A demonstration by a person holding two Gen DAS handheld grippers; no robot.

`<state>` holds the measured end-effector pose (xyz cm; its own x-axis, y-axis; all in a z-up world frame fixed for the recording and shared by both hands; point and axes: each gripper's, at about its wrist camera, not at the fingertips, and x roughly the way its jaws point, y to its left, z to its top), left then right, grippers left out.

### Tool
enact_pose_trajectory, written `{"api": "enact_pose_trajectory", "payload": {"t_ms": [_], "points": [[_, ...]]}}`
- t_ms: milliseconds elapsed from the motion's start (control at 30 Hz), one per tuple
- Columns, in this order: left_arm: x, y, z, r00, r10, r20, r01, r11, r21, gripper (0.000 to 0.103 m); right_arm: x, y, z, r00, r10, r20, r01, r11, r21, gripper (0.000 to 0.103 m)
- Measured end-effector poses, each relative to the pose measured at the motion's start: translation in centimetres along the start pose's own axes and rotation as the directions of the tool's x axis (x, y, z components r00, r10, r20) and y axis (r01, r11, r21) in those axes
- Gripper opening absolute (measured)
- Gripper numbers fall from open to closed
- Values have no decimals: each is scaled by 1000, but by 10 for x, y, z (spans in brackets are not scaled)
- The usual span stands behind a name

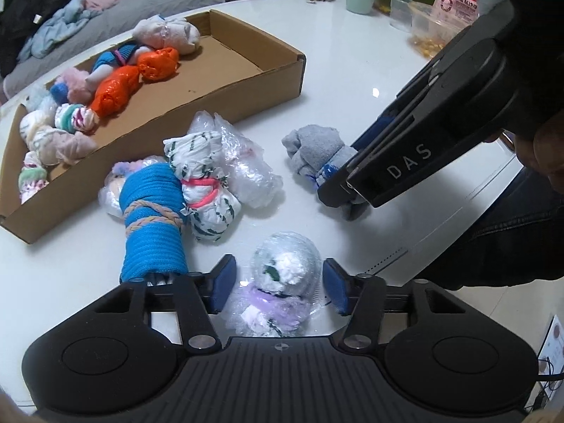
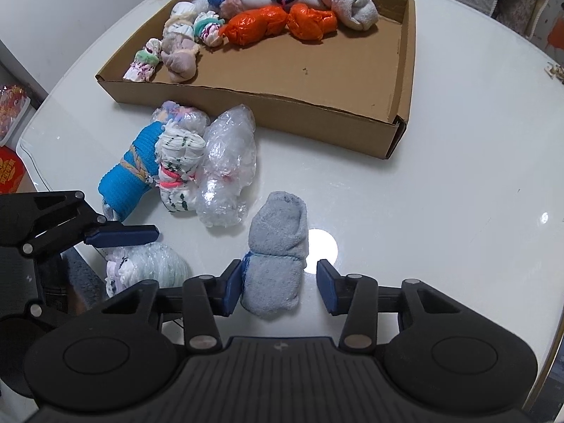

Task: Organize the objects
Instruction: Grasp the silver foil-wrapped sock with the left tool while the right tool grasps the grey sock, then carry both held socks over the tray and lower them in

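Right wrist view: four bundles [image 2: 183, 172] beside one box [image 2: 268, 105].

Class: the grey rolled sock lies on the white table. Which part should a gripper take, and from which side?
Probably the grey rolled sock is best taken across its narrower width at the near, thick end, from above: it lies flat and long, and the right gripper already straddles that end.

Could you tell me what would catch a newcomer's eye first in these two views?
Probably the two shiny orange bundles, lying end to end among the pale sock rolls along the far side of the cardboard box on the white table. Next, the bright blue roll tied with a braided band, in the loose cluster in front of the box. Nearest, each gripper straddles a bundle: the left gripper a plastic-wrapped one, the right gripper a grey sock roll.
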<state>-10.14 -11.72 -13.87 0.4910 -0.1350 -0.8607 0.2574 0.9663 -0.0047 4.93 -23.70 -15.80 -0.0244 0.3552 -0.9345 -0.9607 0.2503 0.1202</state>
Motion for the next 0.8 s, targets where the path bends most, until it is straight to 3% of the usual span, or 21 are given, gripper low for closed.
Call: {"api": "enact_pose_trajectory", "payload": {"t_ms": [67, 433, 633, 800], "points": [[-1, 1, 1, 1000, 0, 3, 0, 1000, -2, 43, 0, 0, 0, 1000, 10, -2, -10, 1000, -5, 32], [-22, -13, 7, 999, -40, 5, 40, 999, 16, 41, -21, -14, 1, 998, 54, 40, -55, 998, 31, 29], [-60, -3, 36, 995, -52, 87, 53, 999, -13, 42, -49, -31, 8, 988, 50, 145, -61, 996, 73, 29], [-89, 34, 76, 986, -24, 168, 37, 996, -79, 42, -74, -42, 18, 961, 30, 274, -57, 994, 89, 29]]}}
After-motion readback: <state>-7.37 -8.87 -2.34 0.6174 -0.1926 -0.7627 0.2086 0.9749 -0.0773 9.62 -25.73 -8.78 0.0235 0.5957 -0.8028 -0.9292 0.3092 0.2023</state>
